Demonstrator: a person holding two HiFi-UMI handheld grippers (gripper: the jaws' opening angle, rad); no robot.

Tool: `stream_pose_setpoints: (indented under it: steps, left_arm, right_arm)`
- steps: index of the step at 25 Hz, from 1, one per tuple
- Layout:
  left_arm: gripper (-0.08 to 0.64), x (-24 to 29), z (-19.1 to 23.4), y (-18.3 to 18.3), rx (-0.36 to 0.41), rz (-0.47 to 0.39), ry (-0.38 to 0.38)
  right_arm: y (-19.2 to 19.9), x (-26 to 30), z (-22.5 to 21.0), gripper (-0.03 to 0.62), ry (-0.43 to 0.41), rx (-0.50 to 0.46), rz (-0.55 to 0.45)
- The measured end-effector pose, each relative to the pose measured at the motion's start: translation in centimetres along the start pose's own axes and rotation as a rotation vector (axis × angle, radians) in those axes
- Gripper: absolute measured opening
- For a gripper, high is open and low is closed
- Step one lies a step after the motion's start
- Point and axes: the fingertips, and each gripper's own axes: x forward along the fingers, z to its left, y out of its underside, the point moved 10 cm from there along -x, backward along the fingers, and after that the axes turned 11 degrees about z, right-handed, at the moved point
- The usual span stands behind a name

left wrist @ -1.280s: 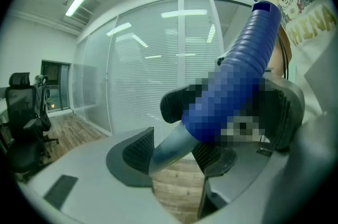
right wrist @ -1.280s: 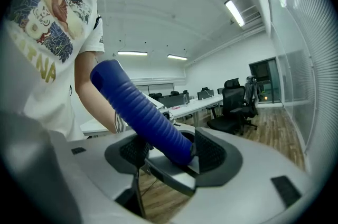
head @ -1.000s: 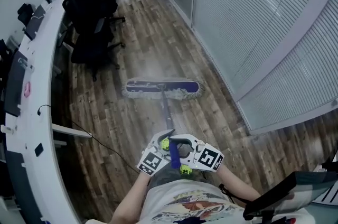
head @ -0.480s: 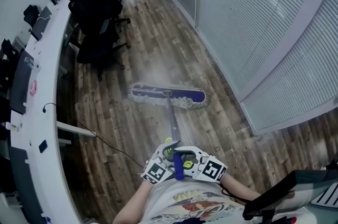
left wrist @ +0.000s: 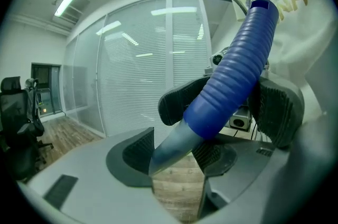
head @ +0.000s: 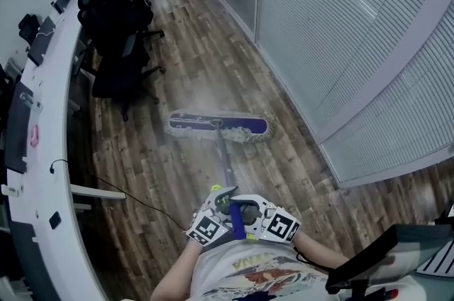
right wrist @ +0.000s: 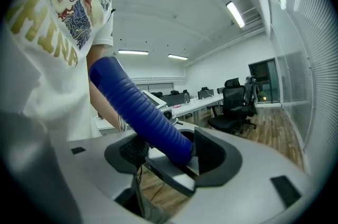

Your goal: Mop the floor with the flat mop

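The flat mop lies on the wooden floor ahead of me, its purple, grey-fringed head (head: pixel 218 126) set crosswise. Its grey pole (head: pixel 226 166) runs back to a blue ribbed grip (head: pixel 237 219) at my waist. My left gripper (head: pixel 224 203) is shut on the handle where pole meets grip; in the left gripper view the left gripper (left wrist: pixel 177 153) has the grey pole (left wrist: pixel 170 147) between its pads. My right gripper (head: pixel 243 216) is shut on the blue grip just behind; in the right gripper view the right gripper (right wrist: pixel 173 151) clamps the blue grip (right wrist: pixel 138 108).
A long white desk (head: pixel 51 115) with monitors curves along the left. Black office chairs (head: pixel 113 30) stand beside it, beyond the mop head. A glass wall with blinds (head: pixel 340 30) runs along the right. A thin cable (head: pixel 135 197) crosses the floor near the desk.
The mop head has slid slightly leftward on the floor and now lies more level. Both grippers keep their hold on the handle.
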Motion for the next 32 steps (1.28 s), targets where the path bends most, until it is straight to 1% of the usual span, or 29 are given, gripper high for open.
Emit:
stream_pose_setpoints:
  steps: [3,7,13,16,18,22,27,32]
  left_arm:
    - [0.192,-0.2,5.6,-0.3,0.000,-0.013,0.014]
    - [0.193,-0.8,13.6,-0.4,0.005,-0.006,0.041]
    - [0.193,-0.3,23.4,0.1,0.033,-0.005,0.064]
    - [0.193,0.4,26.6,0.4,0.031,-0.001,0.068]
    - [0.193,1.0,28.5,0.3,0.032,-0.008,0.064]
    - [0.193,2.9,33.3,-0.6,0.034,-0.014,0.050]
    - [0.193,6.9,40.1,-2.7,0.018,-0.004,0.025]
    - [0.195,11.8,48.8,-6.0,0.005,0.017,-0.003]
  right_arm:
    - [-2.4,2.7,-4.0,0.245,0.023,0.013,-0.003]
    - [-5.6,7.2,-9.6,0.245,0.053,0.008,0.013]
    - [-8.2,12.6,-16.8,0.245,0.111,0.034,-0.024]
    - [-8.7,14.1,-19.6,0.245,0.116,0.044,-0.020]
    - [-9.0,14.7,-21.5,0.245,0.120,0.034,-0.020]
    - [-10.0,15.8,-26.6,0.245,0.115,0.019,-0.026]
    - [-10.7,16.0,-35.0,0.245,0.098,0.008,-0.030]
    - [-12.5,16.0,-45.7,0.245,0.069,0.015,-0.036]
